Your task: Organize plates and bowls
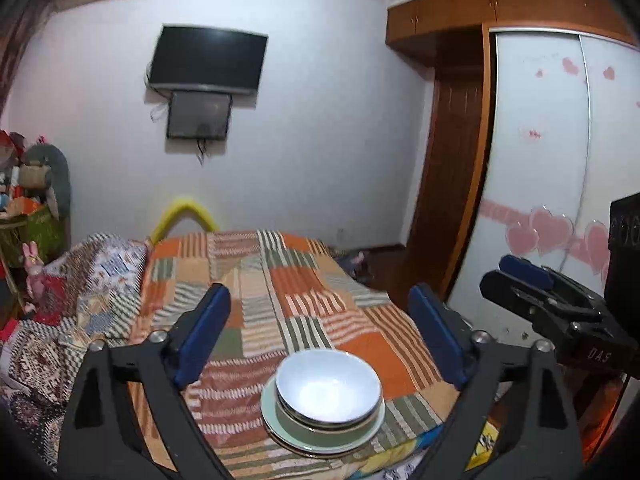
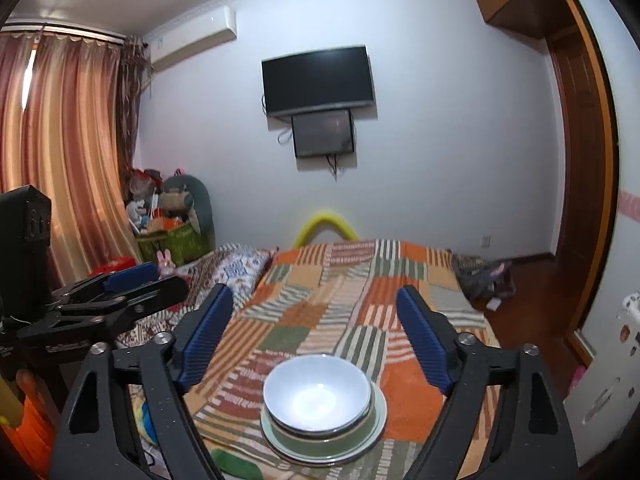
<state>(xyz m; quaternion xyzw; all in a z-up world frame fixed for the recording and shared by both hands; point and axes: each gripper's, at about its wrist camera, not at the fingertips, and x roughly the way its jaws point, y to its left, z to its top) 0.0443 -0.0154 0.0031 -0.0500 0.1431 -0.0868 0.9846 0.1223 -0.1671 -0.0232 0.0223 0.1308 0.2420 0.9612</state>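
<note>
A white bowl (image 1: 328, 388) sits nested in a green bowl on stacked pale green plates (image 1: 276, 428) near the front edge of a patchwork-covered bed (image 1: 280, 280). The same stack shows in the right wrist view, with the white bowl (image 2: 316, 390) on the plates (image 2: 378, 420). My left gripper (image 1: 320, 320) is open and empty, hovering above and just behind the stack. My right gripper (image 2: 316, 320) is open and empty, likewise above the stack. Each gripper shows at the edge of the other's view, the right one (image 1: 532, 280) and the left one (image 2: 132, 284).
A wardrobe with sliding doors (image 1: 540, 160) stands on the right, next to a wooden door (image 1: 452, 184). A TV (image 2: 318, 80) hangs on the far wall. Toys and a green box (image 2: 172, 236) stand by the curtain (image 2: 60, 152). A yellow tube (image 2: 324, 224) arches behind the bed.
</note>
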